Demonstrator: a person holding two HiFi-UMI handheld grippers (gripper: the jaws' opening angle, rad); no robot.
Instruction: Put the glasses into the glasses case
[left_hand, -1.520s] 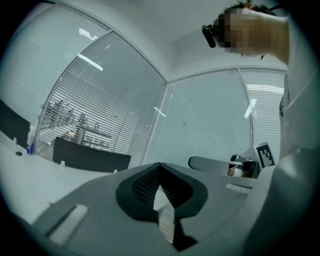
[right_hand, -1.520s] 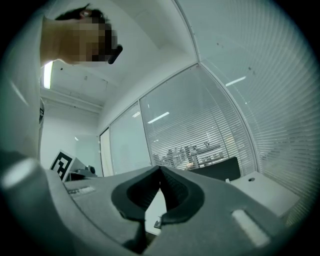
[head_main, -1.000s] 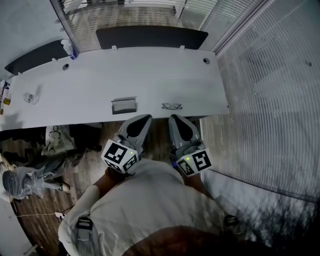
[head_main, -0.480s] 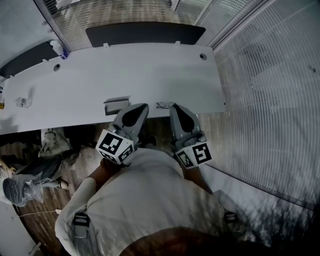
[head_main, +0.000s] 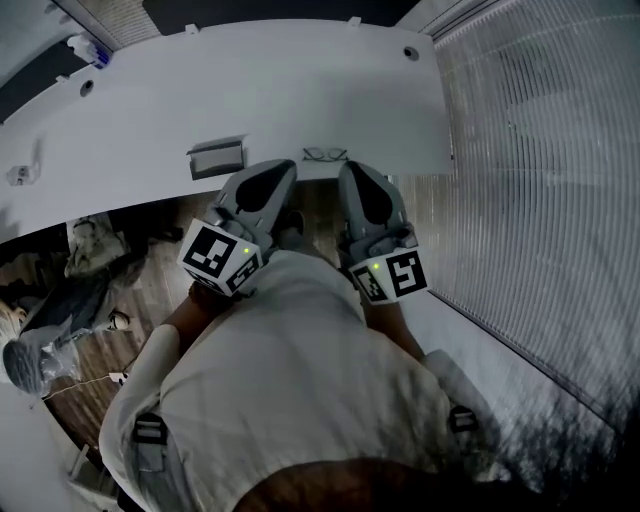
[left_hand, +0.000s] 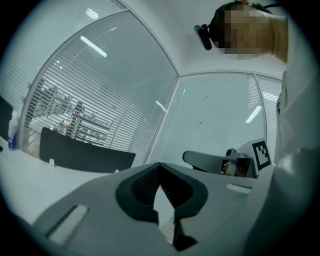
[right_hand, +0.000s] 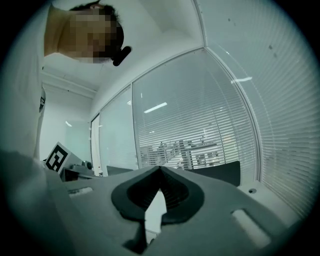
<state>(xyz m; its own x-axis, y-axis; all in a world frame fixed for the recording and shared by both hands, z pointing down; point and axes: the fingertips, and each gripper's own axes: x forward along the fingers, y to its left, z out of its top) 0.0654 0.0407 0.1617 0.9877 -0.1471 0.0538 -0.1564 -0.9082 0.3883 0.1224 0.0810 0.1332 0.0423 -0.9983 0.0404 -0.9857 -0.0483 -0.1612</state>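
Note:
The glasses (head_main: 325, 154) lie unfolded near the front edge of the white desk (head_main: 300, 90). To their left stands the grey glasses case (head_main: 217, 158), its lid up. My left gripper (head_main: 284, 167) points at the desk edge between case and glasses, shut and empty. My right gripper (head_main: 351, 167) is just right of the glasses, also shut and empty. In the left gripper view the jaws (left_hand: 160, 165) meet at the tip, as they do in the right gripper view (right_hand: 160, 168). Both hide the glasses and the case.
A spray bottle (head_main: 85, 47) and a small clear object (head_main: 18, 174) sit at the desk's left. A dark partition (left_hand: 85, 155) runs behind the desk. A glass wall with blinds (head_main: 540, 150) closes the right side. Bags (head_main: 90, 245) lie on the floor at left.
Both grippers have moved forward together toward the desk edge. Their tips now reach the desk's front edge beside the glasses. Both stayed shut.

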